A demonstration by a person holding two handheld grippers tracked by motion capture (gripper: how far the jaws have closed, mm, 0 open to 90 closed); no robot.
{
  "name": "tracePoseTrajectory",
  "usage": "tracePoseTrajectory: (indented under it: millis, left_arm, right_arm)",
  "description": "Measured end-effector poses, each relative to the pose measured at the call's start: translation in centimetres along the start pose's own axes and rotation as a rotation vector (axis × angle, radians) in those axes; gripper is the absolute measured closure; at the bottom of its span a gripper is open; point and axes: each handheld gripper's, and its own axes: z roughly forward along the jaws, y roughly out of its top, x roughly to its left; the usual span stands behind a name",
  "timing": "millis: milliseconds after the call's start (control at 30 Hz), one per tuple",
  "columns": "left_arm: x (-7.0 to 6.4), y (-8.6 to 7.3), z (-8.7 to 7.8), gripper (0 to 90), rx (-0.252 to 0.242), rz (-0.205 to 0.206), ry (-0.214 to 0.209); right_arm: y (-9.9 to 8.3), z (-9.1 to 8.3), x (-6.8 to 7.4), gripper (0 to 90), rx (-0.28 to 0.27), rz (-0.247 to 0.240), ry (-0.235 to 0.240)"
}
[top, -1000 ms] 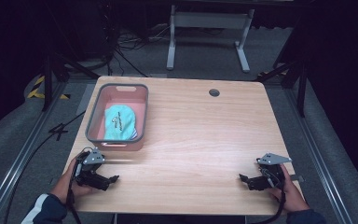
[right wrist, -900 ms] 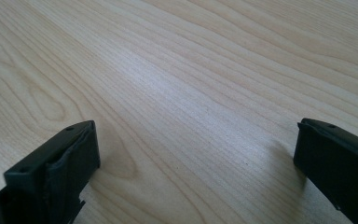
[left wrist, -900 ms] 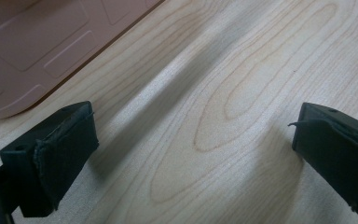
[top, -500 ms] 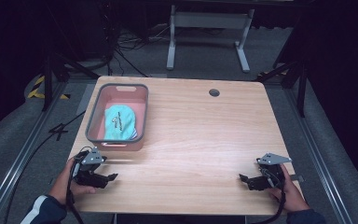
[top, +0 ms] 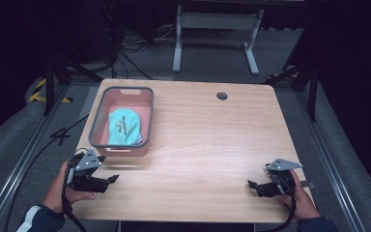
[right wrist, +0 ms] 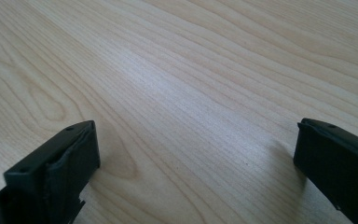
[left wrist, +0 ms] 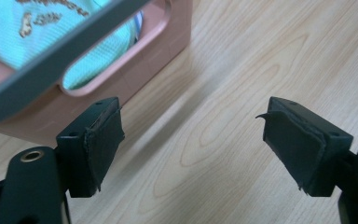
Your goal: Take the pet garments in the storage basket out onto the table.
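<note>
A pink bin with a grey rim (top: 94,126) stands on the left half of the wooden table (top: 207,140). A folded turquoise cloth (top: 123,124) lies inside it. In the left gripper view the cloth (left wrist: 37,32) shows through the bin's handle slot (left wrist: 116,60). My left gripper (top: 111,180) rests near the table's front left corner, just in front of the bin, open and empty (left wrist: 191,144). My right gripper (top: 252,186) sits near the front right edge, open over bare wood (right wrist: 196,168).
A round cable hole (top: 222,95) sits near the table's far edge. Metal rails (top: 19,164) run along both sides of the table. A white stand (top: 215,34) and cables (top: 125,48) lie on the floor behind.
</note>
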Motion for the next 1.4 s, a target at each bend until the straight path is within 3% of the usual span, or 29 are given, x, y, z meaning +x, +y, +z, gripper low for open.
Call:
tracePoseTrajectory:
  millis: [267, 333, 467, 667, 900, 1033, 1200, 1300, 1367, 1400]
  left_arm:
    - [0.6, 1.0, -1.2, 18.9, -0.047, -0.023, 0.034]
    - [0.9, 1.4, -1.6, 18.9, -0.052, -0.013, 0.052]
    - [1.5, 2.6, -2.4, 18.7, -0.095, -0.048, 0.061]
    - [2.5, 5.3, -2.2, 16.7, -0.080, -0.058, 0.091]
    - [4.4, 8.3, 0.0, 16.9, 0.011, -0.087, 0.115]
    - [5.6, 9.4, 1.7, 16.9, 0.065, -0.095, 0.101]
    - [7.3, 10.8, 4.3, 16.8, 0.152, -0.142, 0.082]
    - [8.1, 11.6, 5.7, 16.7, 0.201, -0.127, 0.090]
    - [8.5, 12.1, 6.8, 17.2, 0.240, -0.144, 0.080]
    - [8.7, 12.3, 7.4, 17.1, 0.259, -0.128, 0.088]
  right_arm:
    - [0.0, 0.0, 0.0, 0.4, 0.000, 0.000, 0.000]
    - [0.0, 0.0, 0.0, 0.4, -0.001, 0.001, 0.000]
    - [0.0, 0.0, 0.0, 0.4, 0.000, 0.000, 0.000]
    - [0.0, 0.0, 0.0, 0.4, 0.000, 0.000, 0.000]
    - [0.0, 0.0, 0.0, 0.4, 0.000, 0.000, 0.000]
    - [0.0, 0.0, 0.0, 0.4, 0.000, 0.000, 0.000]
    - [0.0, 0.0, 0.0, 0.4, 0.000, 0.000, 0.000]
    - [0.0, 0.0, 0.0, 0.4, 0.000, 0.001, 0.000]
    - [0.0, 0.0, 0.0, 0.4, 0.000, 0.000, 0.001]
    - [0.0, 0.0, 0.0, 0.4, 0.000, -0.001, 0.001]
